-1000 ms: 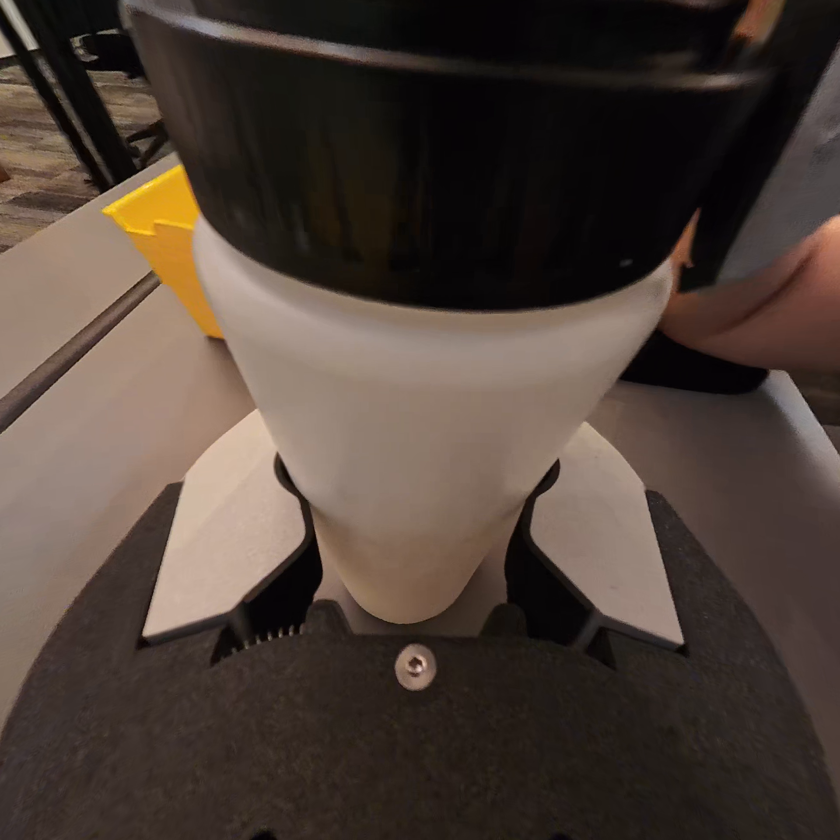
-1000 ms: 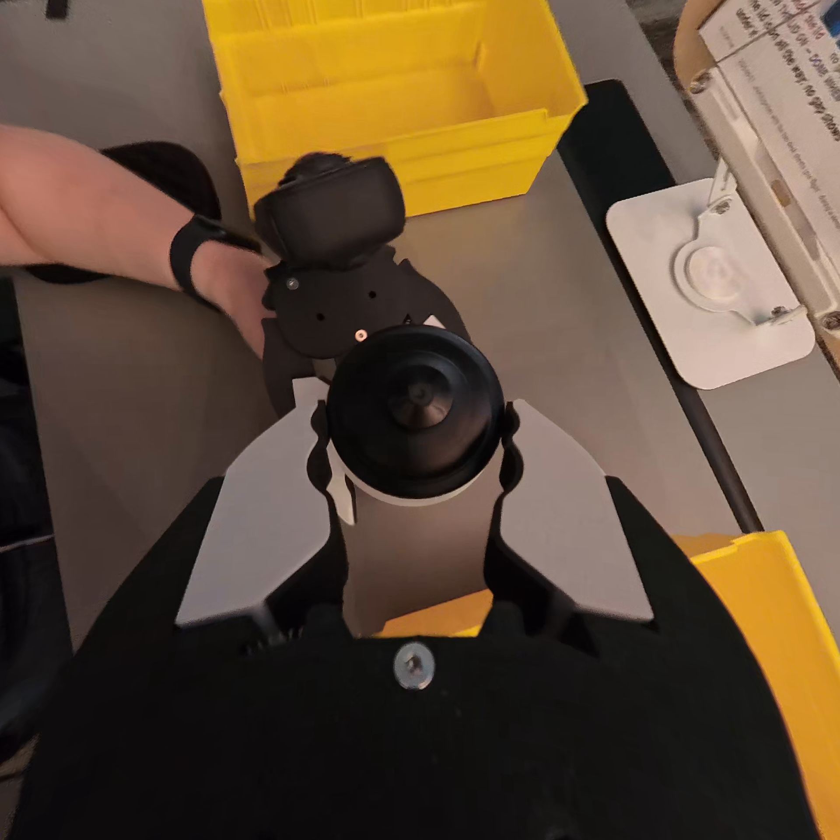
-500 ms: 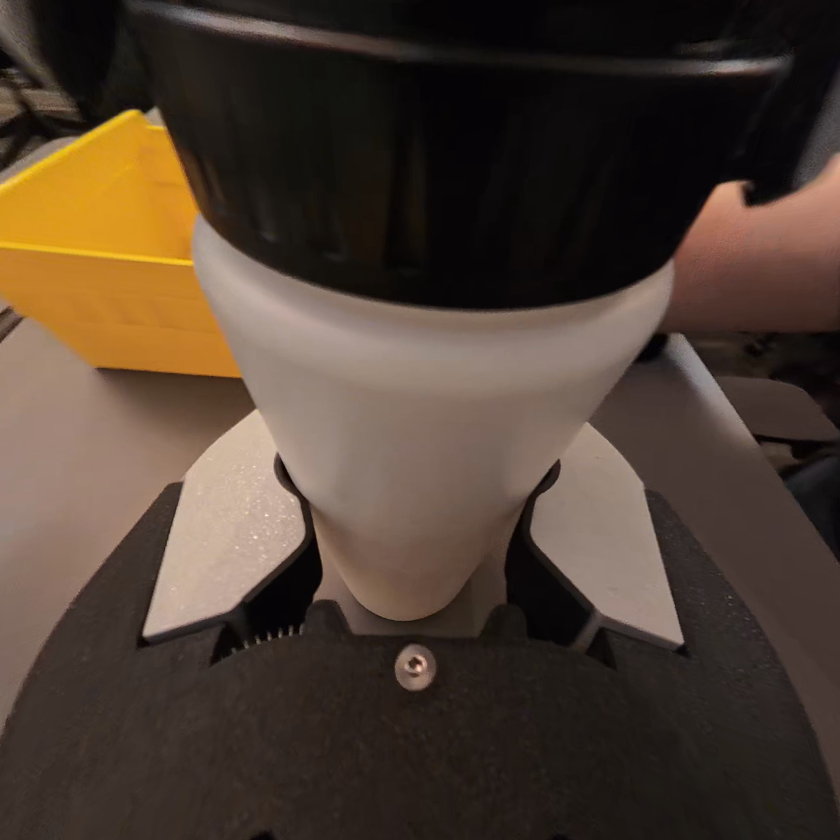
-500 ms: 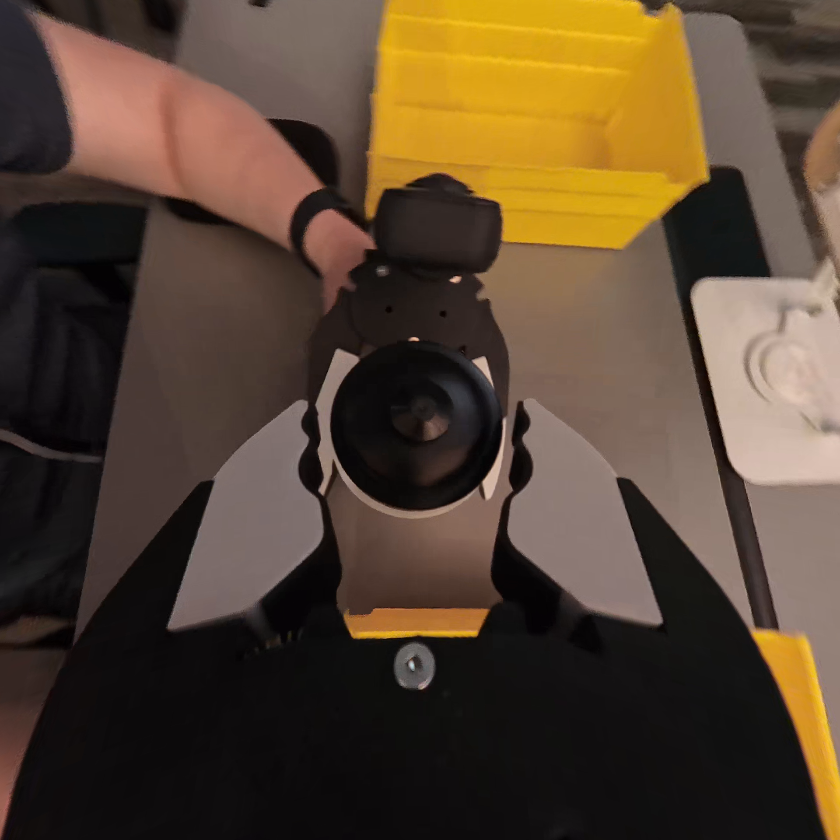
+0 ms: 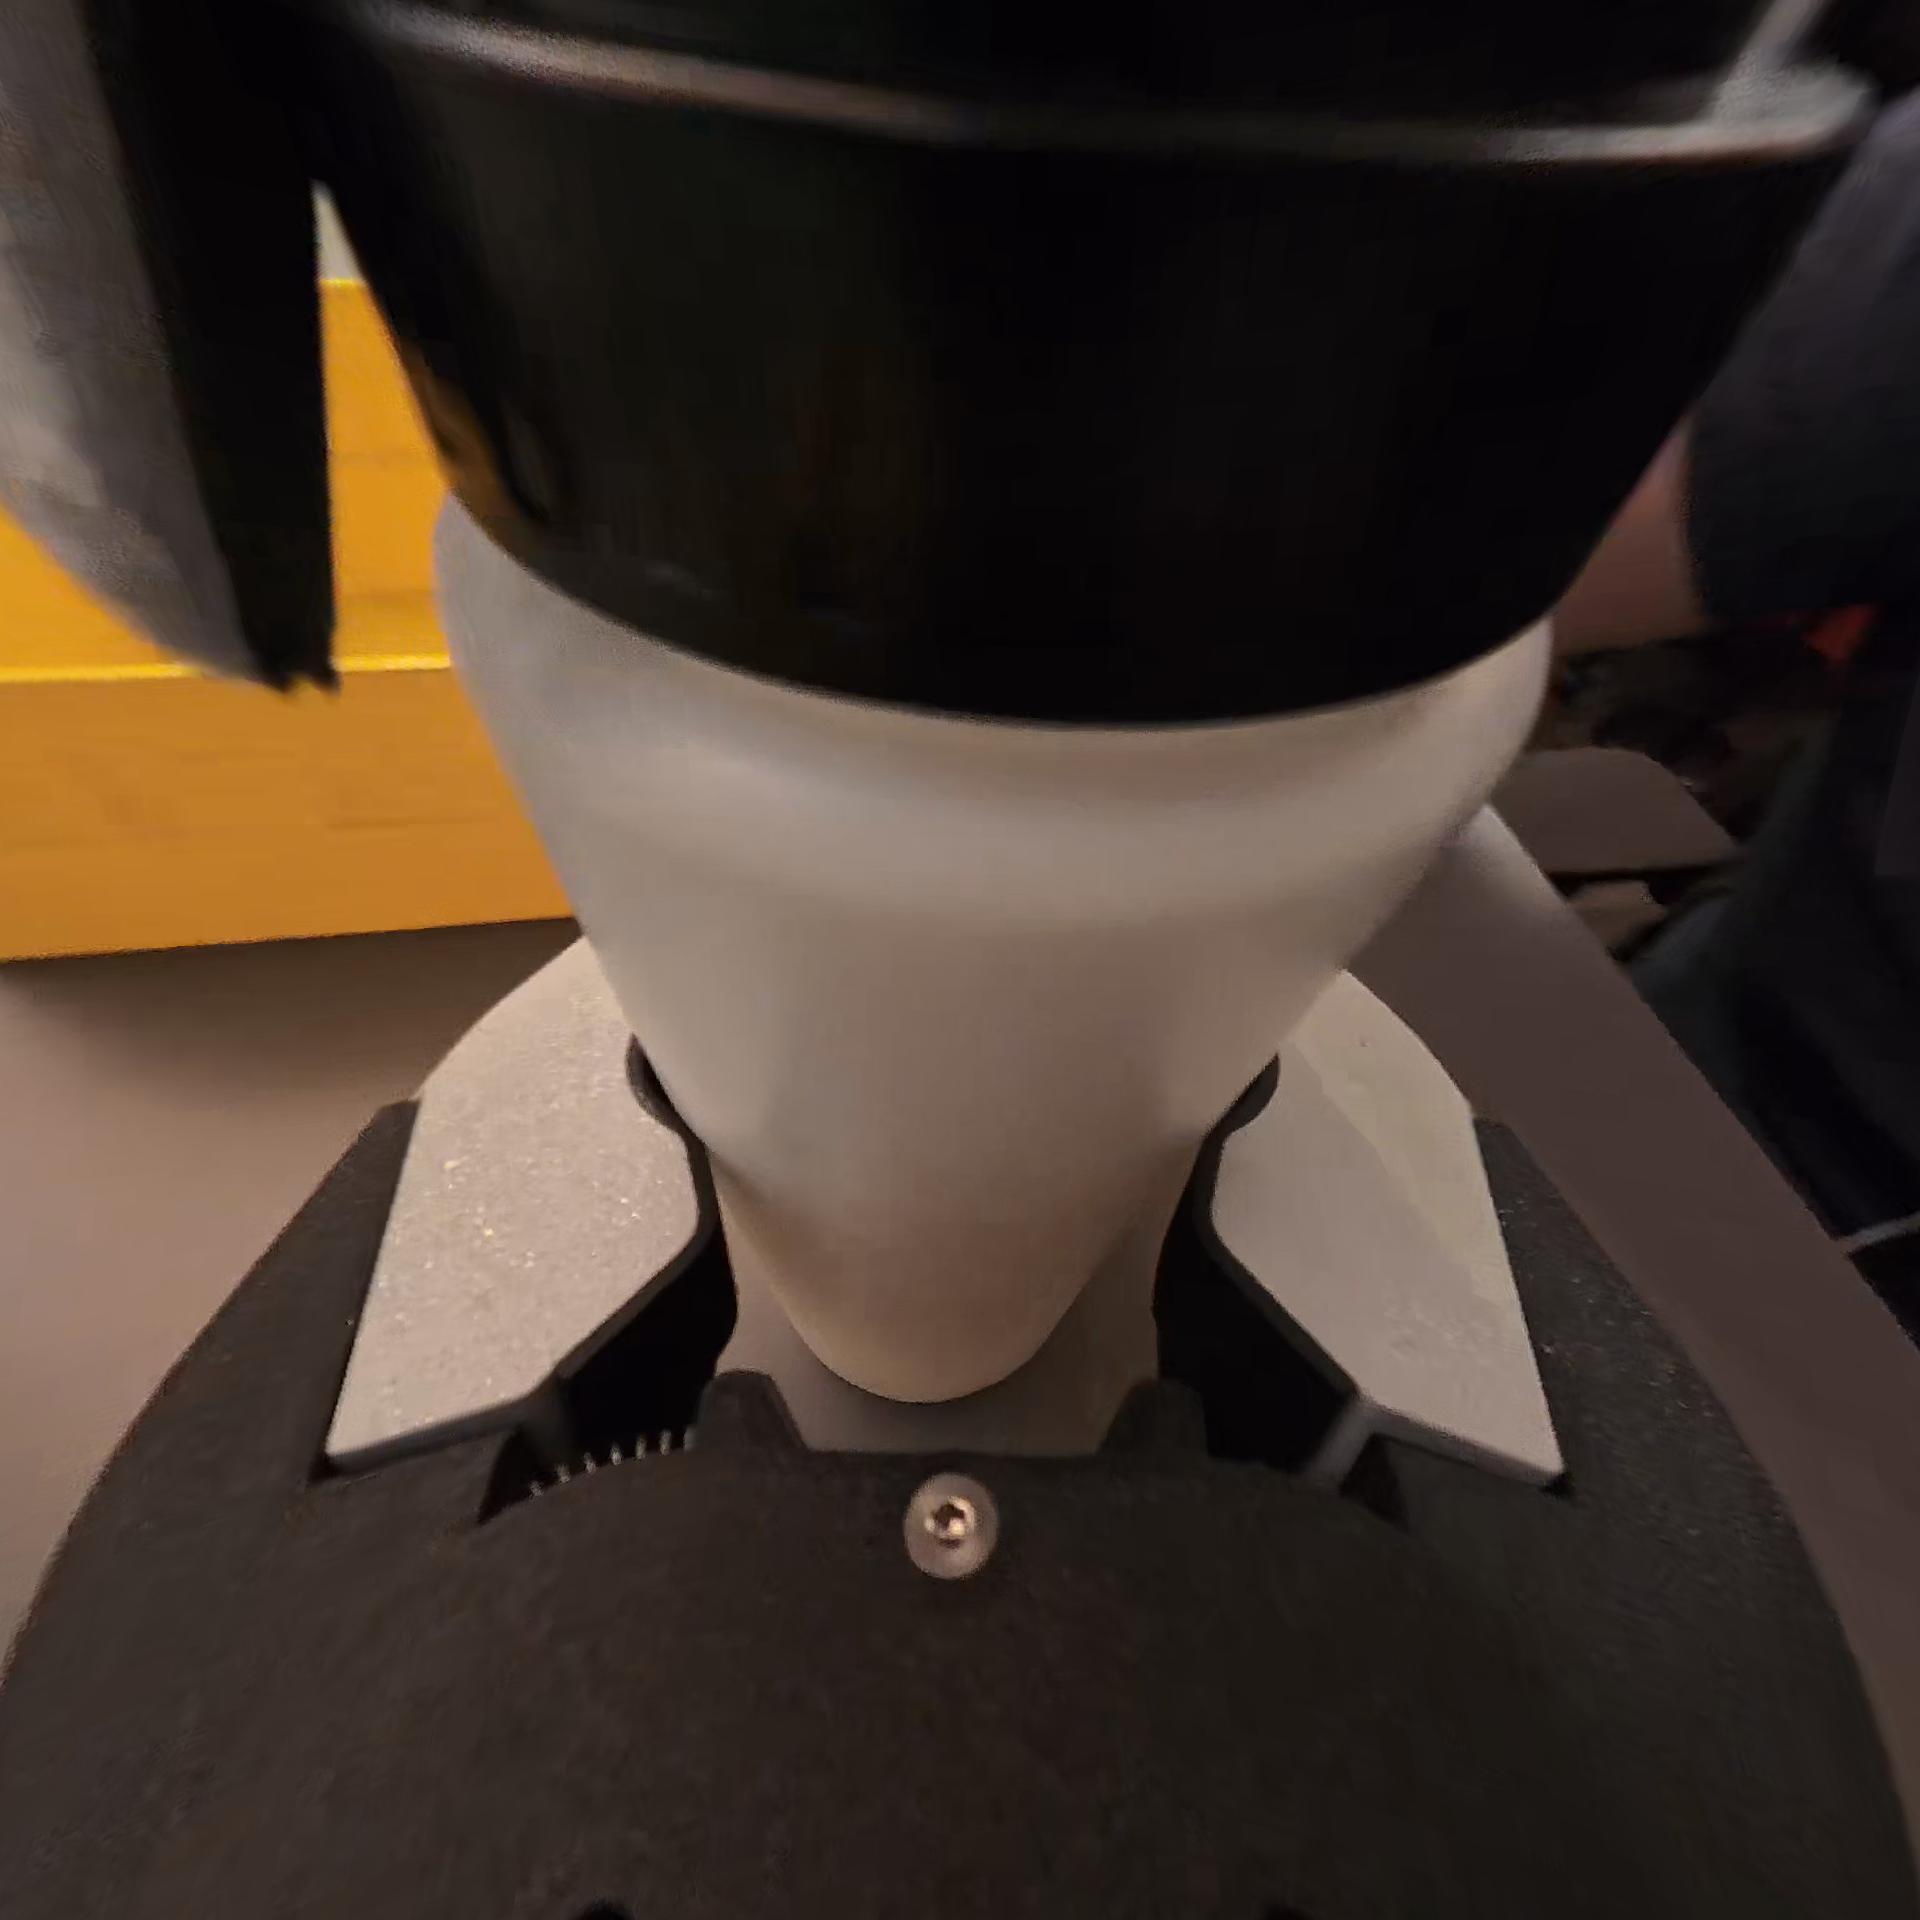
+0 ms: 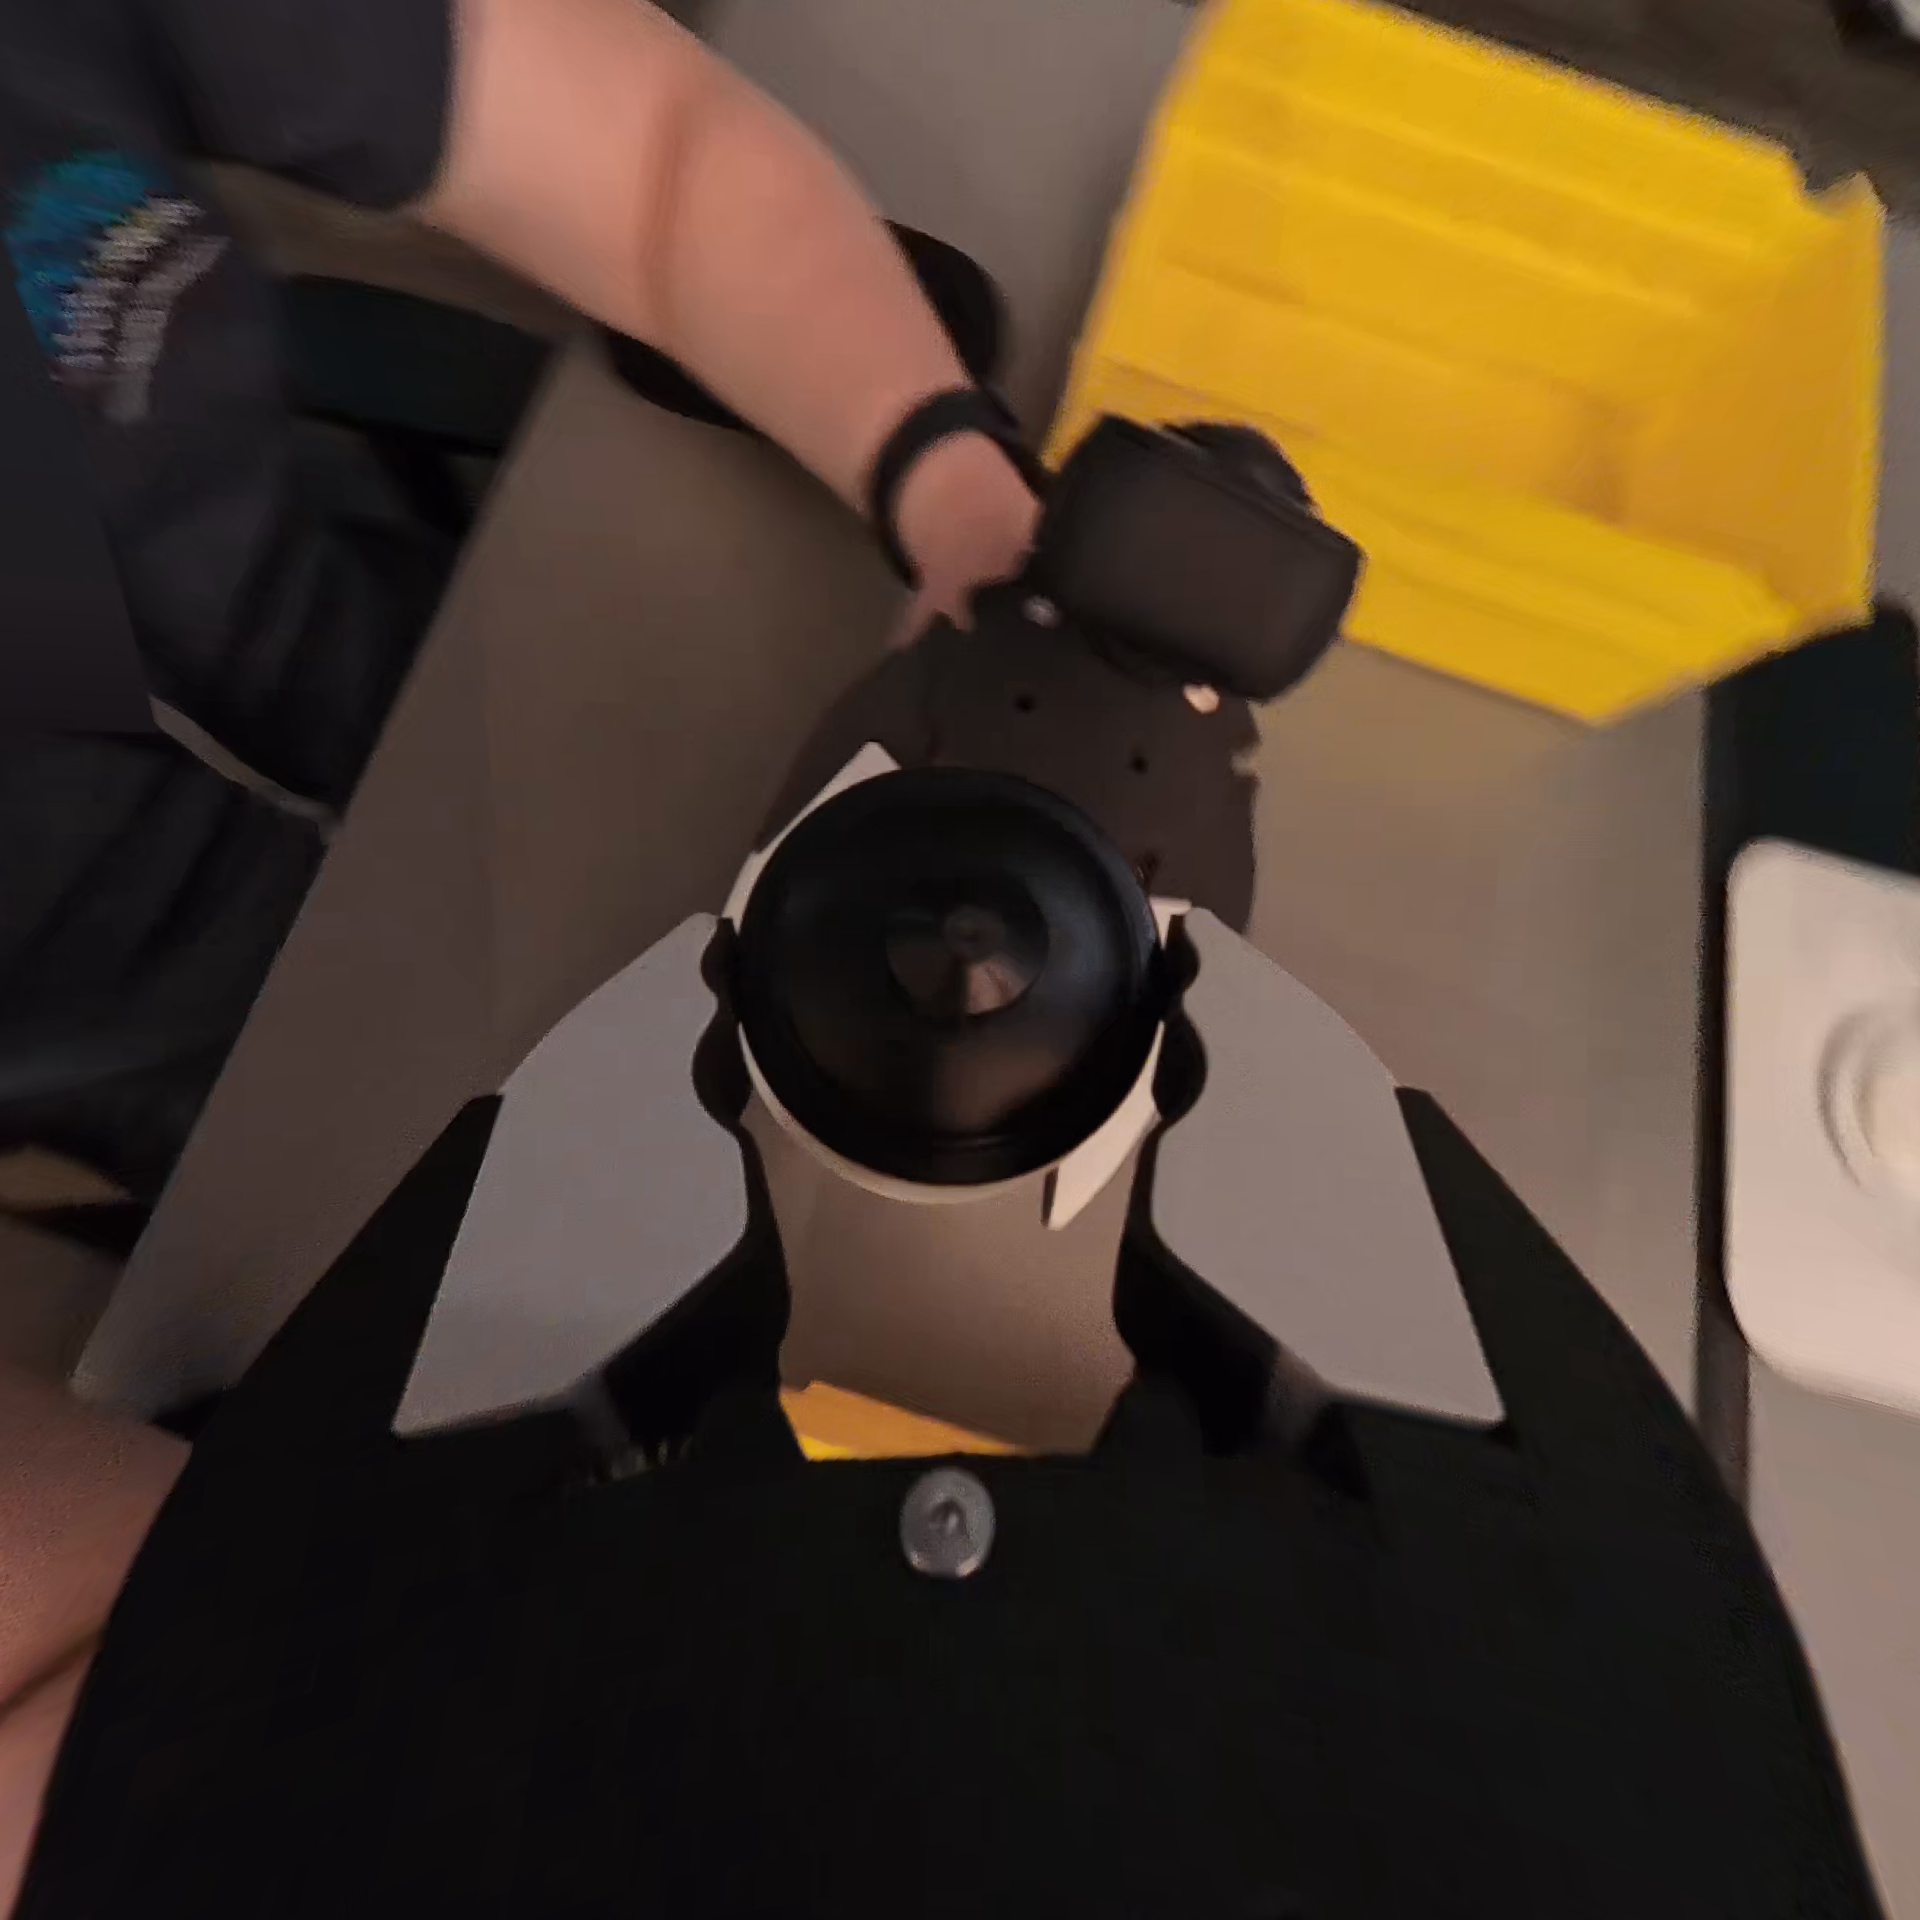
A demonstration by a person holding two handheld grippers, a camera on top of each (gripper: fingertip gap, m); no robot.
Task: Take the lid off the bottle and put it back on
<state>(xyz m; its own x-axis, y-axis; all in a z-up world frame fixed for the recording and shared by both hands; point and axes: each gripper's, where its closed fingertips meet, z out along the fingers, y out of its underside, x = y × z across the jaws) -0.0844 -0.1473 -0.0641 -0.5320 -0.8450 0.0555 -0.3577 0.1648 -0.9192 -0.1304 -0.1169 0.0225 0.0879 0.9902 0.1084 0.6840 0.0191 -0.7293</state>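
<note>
right wrist view: my right gripper [image 6: 943, 1023] clamps the round black plastic lid [image 6: 945, 977]; my left gripper [image 5: 951, 1174] pins the frosted white plastic bottle [image 5: 966, 977]; i should twist level, squeezing evenly.

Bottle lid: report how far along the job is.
Done: the left gripper is shut on the white bottle, holding it upright above the grey table. In hand: the right gripper has its fingers closed on the black lid, which sits on the bottle. Whether it was already removed and refitted cannot be told from these views. Left: finish the lid step and release.
</note>
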